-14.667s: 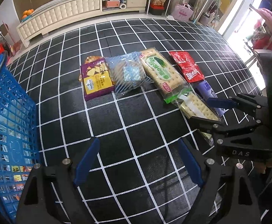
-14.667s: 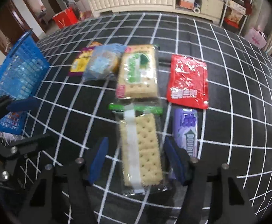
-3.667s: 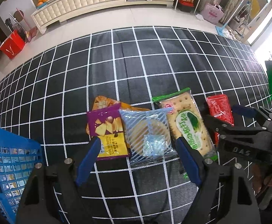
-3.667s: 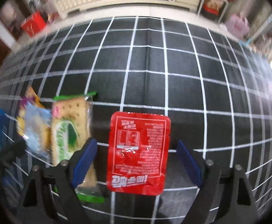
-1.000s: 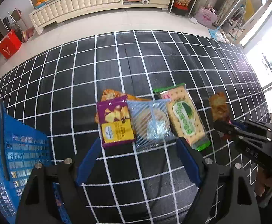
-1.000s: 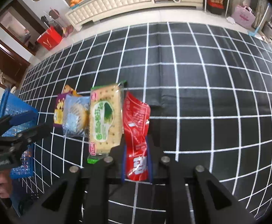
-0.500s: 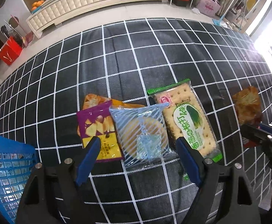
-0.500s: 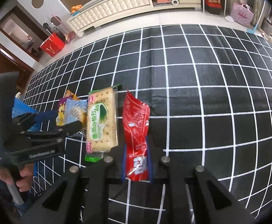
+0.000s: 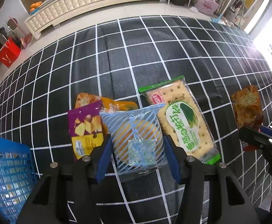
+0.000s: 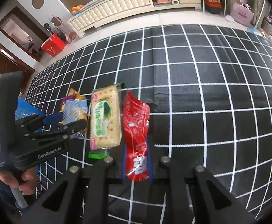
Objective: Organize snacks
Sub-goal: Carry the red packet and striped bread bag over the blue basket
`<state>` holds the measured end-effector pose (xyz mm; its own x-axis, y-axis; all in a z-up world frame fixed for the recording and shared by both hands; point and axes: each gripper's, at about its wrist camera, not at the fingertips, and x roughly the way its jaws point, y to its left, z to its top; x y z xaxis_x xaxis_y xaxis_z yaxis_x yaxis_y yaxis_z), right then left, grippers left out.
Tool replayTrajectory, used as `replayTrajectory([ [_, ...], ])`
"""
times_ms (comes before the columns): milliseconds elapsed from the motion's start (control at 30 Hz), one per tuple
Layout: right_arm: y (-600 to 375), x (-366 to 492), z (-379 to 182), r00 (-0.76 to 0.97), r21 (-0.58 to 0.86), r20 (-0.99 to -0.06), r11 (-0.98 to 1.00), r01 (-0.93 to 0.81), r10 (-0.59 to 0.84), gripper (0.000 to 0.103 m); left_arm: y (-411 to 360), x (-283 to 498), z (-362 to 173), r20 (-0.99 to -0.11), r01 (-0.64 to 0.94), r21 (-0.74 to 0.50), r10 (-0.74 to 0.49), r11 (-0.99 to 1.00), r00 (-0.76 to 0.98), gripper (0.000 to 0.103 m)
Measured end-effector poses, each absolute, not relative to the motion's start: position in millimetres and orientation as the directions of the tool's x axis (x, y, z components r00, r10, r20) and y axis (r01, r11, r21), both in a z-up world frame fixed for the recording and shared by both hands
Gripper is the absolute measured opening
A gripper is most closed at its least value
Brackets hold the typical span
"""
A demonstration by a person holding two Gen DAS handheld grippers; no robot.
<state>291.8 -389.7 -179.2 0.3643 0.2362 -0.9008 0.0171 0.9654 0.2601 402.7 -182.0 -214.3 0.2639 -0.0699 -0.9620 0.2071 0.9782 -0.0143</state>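
Our left tool just closing about the blue-striped bun packet on the checked cloth, pads seemingly touching it, right tool clamped on raised red packet, blue basket clearest from the left view.

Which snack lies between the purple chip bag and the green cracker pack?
The blue-striped clear packet lies between the purple chip bag and the green cracker pack, overlapping both; the left wrist view shows it best.

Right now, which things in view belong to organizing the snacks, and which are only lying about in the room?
Job:
- blue-striped bun pack, between left gripper pads
- red packet, clamped in right gripper
- green cracker pack
- purple chip bag
- orange bag
- blue basket

Background:
- cream cabinet
- red bag
- pink bag
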Motion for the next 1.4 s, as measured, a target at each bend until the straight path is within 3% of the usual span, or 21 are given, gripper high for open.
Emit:
replayTrajectory([
  [567,-314,250,-96,0.45,0.209,-0.868,0.976,-0.053,0.211,0.021,-145,316,-107,-0.9,0.262,-0.077,-0.18,0.962,0.396,0.052],
  [867,-246,243,-59,0.494,0.187,-0.837,0.972,-0.142,0.233,0.021,-90,284,-59,-0.866,0.261,-0.085,-0.201,0.962,0.457,0.052],
  [1400,-104,262,-69,0.435,0.219,-0.832,0.925,-0.311,0.343,0.021,64,249,-35,-0.851,0.161,-0.058,-0.133,0.985,0.508,0.052],
])
